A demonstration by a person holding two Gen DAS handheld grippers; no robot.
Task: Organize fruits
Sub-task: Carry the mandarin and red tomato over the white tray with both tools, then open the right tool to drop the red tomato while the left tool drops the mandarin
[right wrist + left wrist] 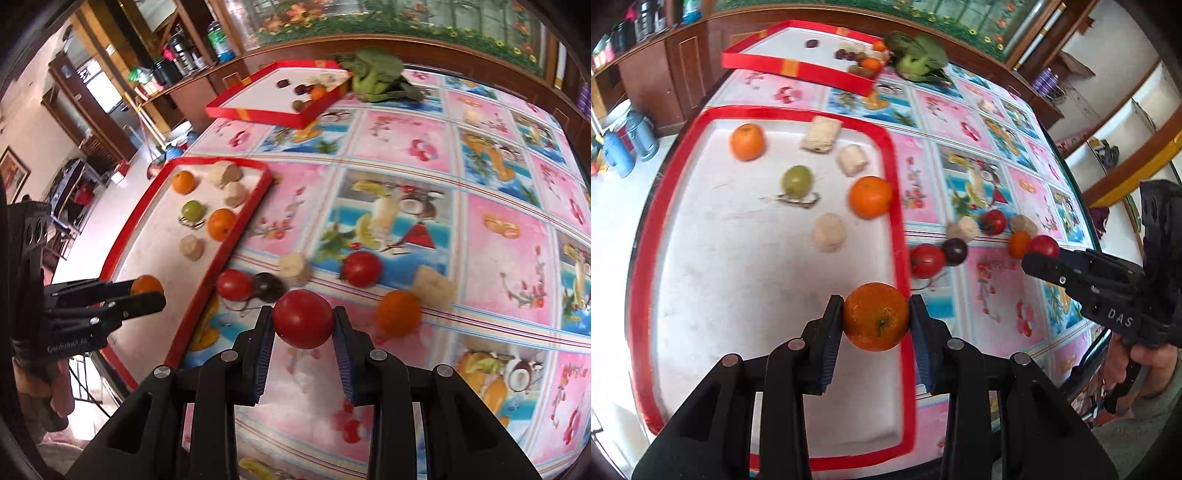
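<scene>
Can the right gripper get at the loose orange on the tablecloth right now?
Probably not yet: the right gripper is shut on a red tomato. The loose orange lies close beside it on the tablecloth, nothing over it, so the path looks free once the tomato is dropped.

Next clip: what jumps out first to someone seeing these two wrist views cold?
Each hand-held gripper already carries a fruit: the left hand-held gripper pinches an orange above the near red-rimmed tray, and the right hand-held gripper clamps a red tomato over the bright fruit-print tablecloth. More tomatoes, a loose orange and pale chunks lie scattered beside the tray.
</scene>
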